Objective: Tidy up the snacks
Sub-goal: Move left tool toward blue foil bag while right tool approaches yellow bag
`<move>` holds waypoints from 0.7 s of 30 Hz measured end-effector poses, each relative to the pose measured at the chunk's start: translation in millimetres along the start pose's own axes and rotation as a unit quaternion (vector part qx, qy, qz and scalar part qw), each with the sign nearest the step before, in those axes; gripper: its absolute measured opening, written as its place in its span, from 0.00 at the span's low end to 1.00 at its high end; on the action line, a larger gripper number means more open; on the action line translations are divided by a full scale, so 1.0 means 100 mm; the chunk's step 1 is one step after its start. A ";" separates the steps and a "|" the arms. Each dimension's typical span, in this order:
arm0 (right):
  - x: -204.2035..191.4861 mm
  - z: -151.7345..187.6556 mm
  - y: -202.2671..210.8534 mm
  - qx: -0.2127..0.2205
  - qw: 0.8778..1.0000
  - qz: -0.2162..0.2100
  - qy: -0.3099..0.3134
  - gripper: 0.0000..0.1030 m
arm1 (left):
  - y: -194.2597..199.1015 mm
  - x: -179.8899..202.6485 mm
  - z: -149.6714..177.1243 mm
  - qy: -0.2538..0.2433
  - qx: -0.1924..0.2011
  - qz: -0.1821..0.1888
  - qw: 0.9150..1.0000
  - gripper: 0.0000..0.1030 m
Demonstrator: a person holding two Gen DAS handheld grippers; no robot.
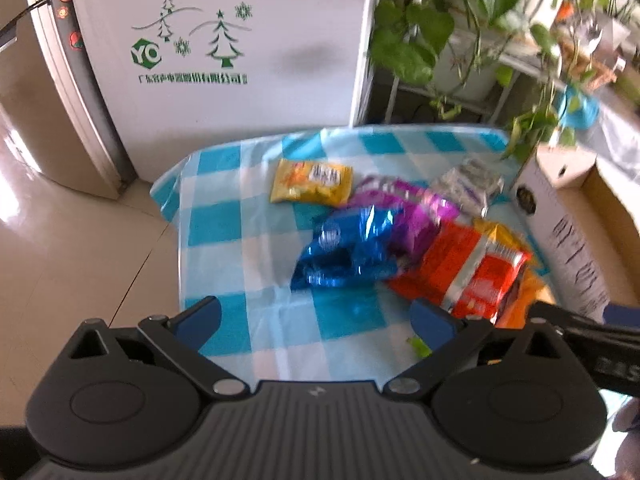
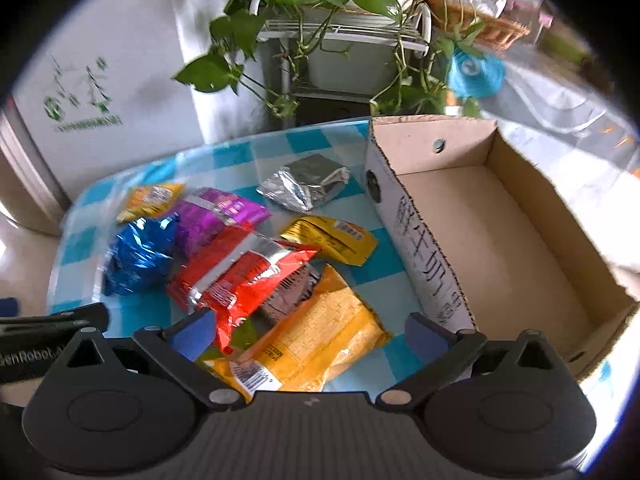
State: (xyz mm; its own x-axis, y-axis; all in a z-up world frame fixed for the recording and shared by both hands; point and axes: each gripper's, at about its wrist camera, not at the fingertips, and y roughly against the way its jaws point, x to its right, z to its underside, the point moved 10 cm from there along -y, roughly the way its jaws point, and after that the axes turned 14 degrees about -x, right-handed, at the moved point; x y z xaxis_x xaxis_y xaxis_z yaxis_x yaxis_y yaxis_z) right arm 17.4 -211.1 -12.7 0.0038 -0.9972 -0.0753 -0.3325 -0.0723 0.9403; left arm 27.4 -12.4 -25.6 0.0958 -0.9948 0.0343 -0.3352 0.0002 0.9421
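- The sorting seems not yet started: the cardboard box at the table's right edge holds nothing.
- Both the left hand-held gripper and the right hand-held gripper hover released over the snack packets, piled mid-table.
- Next: clench on the near orange packet.
- The overlapping red packet may drag along.

Both wrist cameras look steeply down from close above the checked tablecloth, the left facing the white refrigerator, the right angled toward the cardboard box, sharing the snack pile between them.
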 end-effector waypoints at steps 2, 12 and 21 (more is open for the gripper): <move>0.08 -0.04 0.08 0.008 0.999 -0.030 -0.009 1.00 | 0.09 -0.07 -0.16 -0.005 0.018 -0.010 1.000 0.97; 0.16 -0.05 0.19 0.028 0.994 -0.103 0.034 0.98 | 0.08 -0.20 -0.77 -0.018 0.043 0.033 0.998 0.97; 0.14 0.21 -0.21 -0.068 0.987 -0.145 -0.021 0.90 | -0.39 0.12 -0.63 -0.025 -0.031 0.085 0.996 0.97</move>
State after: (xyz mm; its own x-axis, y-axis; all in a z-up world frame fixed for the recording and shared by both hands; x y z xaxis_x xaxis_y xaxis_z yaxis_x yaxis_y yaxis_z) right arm 4.2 -223.1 -40.3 0.0399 -0.9329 -0.3579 -0.1944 -0.3586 0.9130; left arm 100.9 -17.5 -41.2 -0.0044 -0.9835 0.1808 -0.2849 0.1746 0.9425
